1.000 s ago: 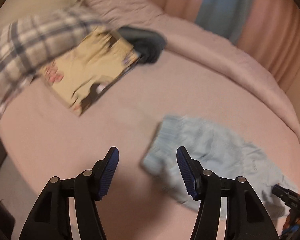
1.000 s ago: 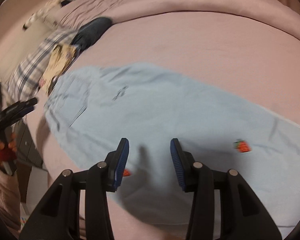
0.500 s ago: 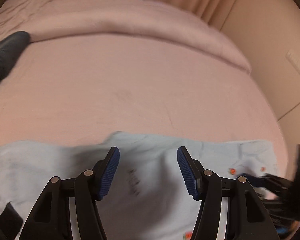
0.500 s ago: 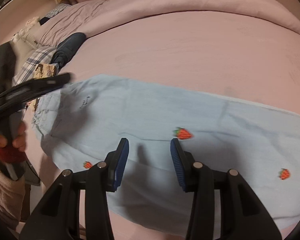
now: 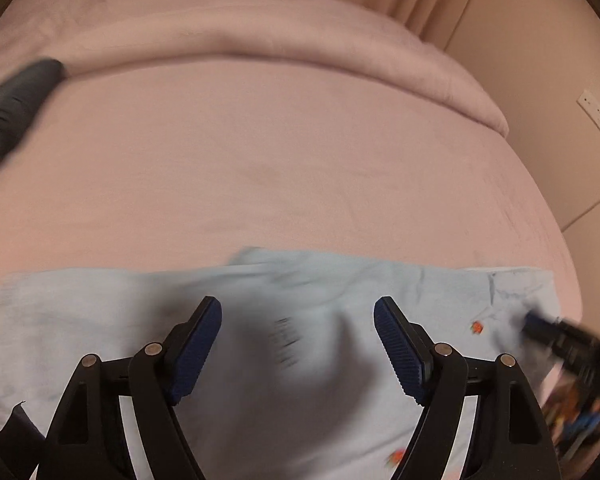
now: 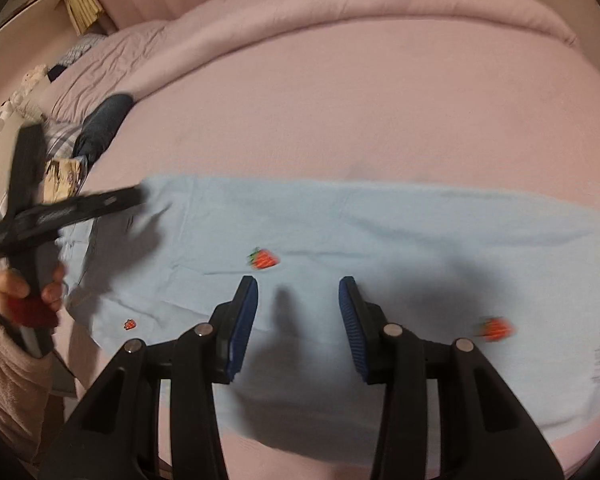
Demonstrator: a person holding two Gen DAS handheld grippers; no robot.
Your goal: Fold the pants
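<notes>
Pink bedding (image 6: 340,92) carries the light blue pants (image 6: 340,232), spread flat along its near edge, ready for folding. Above the pants, left gripper (image 5: 298,344) and right gripper (image 6: 298,320) hover with fingers wide apart, empty, probably seeking a hold

Both tools gape with nothing between their pads: left tool (image 5: 298,344) pointing toward 12 o'clock, right tool (image 6: 298,320) likewise.
</notes>
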